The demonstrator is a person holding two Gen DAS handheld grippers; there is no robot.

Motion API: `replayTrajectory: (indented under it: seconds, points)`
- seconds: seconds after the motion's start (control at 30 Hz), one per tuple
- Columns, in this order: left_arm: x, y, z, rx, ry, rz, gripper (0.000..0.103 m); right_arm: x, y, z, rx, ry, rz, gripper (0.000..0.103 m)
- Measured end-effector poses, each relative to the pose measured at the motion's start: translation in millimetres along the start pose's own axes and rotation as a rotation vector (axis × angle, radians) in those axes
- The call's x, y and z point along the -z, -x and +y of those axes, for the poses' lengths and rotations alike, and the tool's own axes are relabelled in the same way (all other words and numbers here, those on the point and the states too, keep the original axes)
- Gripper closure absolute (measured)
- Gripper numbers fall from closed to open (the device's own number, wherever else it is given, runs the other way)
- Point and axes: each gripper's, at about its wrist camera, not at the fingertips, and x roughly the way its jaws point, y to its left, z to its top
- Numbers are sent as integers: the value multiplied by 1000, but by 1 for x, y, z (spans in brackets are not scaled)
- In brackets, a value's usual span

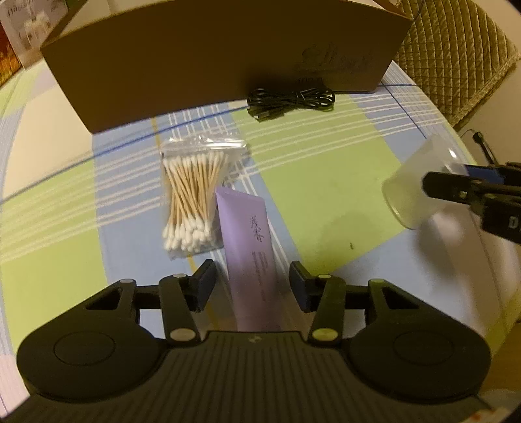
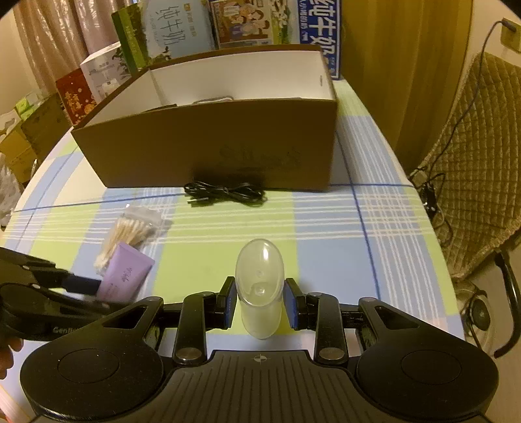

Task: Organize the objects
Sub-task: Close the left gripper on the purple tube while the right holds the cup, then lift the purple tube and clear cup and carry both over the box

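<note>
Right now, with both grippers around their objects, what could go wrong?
1. The left gripper is open around the purple tube; closing may catch the cotton swab bag lying against it.
2. The clear bottle looks smooth and rounded; it might slip from the right gripper while lifted toward the cardboard box.

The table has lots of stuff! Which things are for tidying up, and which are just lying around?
For tidying: purple tube, cotton swab bag, black cable, clear bottle, open cardboard box.

Just around: milk cartons behind the box, quilted chair, checked tablecloth.
</note>
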Motion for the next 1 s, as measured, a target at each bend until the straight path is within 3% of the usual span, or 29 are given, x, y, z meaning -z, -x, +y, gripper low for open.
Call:
replayTrajectory:
  seconds: [0.03,0.1,0.13,0.73,1.0]
  points:
    - [1,0,-2,-15,-6,-9,62,1,1,-2,2,-3,0,75]
    - [2,0,-5,-30,-15,-27,77,4,3,-5,5,-5,1,75]
    - [3,1,-5,-26,-16,-28,77,5,4,-5,4,-6,0,75]
    - [12,8,-10,-49,-1,-20,78,17,20,-7,-6,-4,-18,75]
    - [16,25,-3,-52,12,-51,78,15,25,1,-19,7,-33,75]
